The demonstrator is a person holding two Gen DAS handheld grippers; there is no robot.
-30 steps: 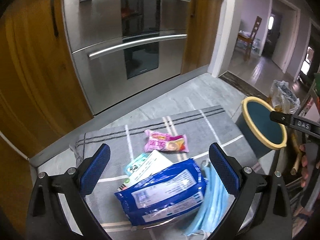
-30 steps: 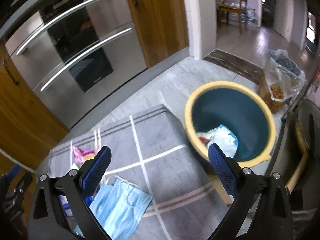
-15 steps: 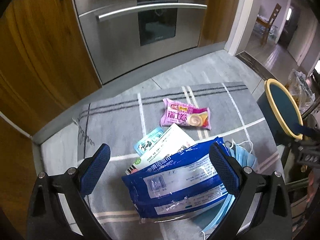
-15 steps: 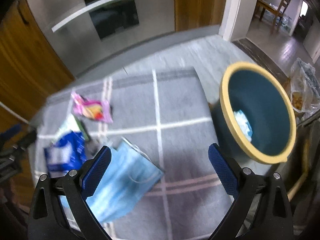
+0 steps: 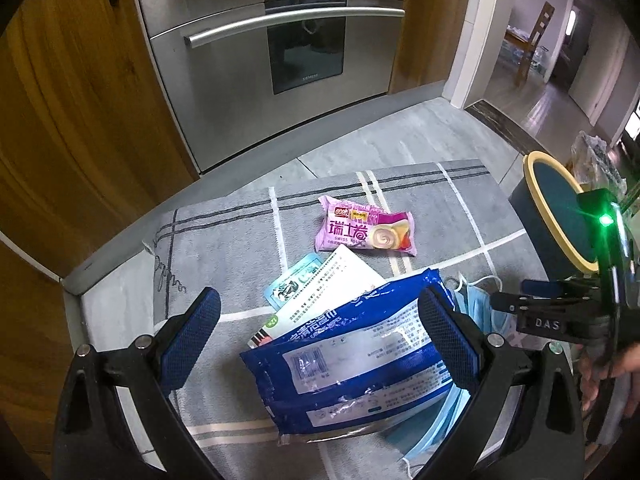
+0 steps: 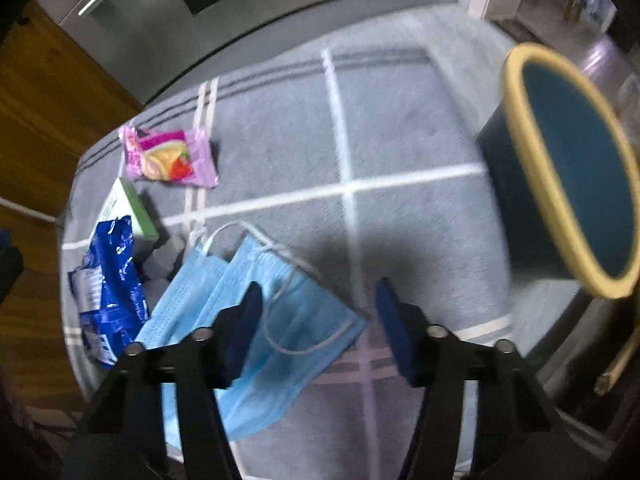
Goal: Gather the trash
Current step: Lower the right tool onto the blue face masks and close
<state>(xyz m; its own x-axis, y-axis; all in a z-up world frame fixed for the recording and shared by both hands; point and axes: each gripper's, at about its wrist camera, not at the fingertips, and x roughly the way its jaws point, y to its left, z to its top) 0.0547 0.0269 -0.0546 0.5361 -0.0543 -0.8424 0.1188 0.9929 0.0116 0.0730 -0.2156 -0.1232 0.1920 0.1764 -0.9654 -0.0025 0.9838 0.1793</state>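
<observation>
Trash lies on a grey checked rug [image 5: 440, 208]: a pink Swiss roll wrapper [image 5: 366, 230] [image 6: 168, 158], a white and green leaflet [image 5: 320, 280] [image 6: 128, 208], a blue foil packet [image 5: 360, 360] [image 6: 108, 276] and light blue face masks [image 6: 256, 320] [image 5: 478, 308]. My left gripper [image 5: 320, 336] hangs open over the blue packet and touches nothing. My right gripper [image 6: 320, 320] points down over the masks' right corner. Its jaws are closing; a mask corner lies below and between them, and the pads do not press on it. A dark bin with a yellow rim [image 6: 580, 160] [image 5: 532, 228] stands right of the rug.
Steel oven drawers [image 5: 280, 60] and wooden cabinet fronts [image 5: 60, 120] stand behind the rug. A doorway with a chair [image 5: 532, 40] opens at the back right. A plastic bag [image 5: 592, 160] sits beyond the bin. A person's hand [image 5: 600, 376] holds the right tool.
The right gripper has come down and tipped toward the masks, and its jaws have narrowed. The left gripper has sunk a little over the blue packet.
</observation>
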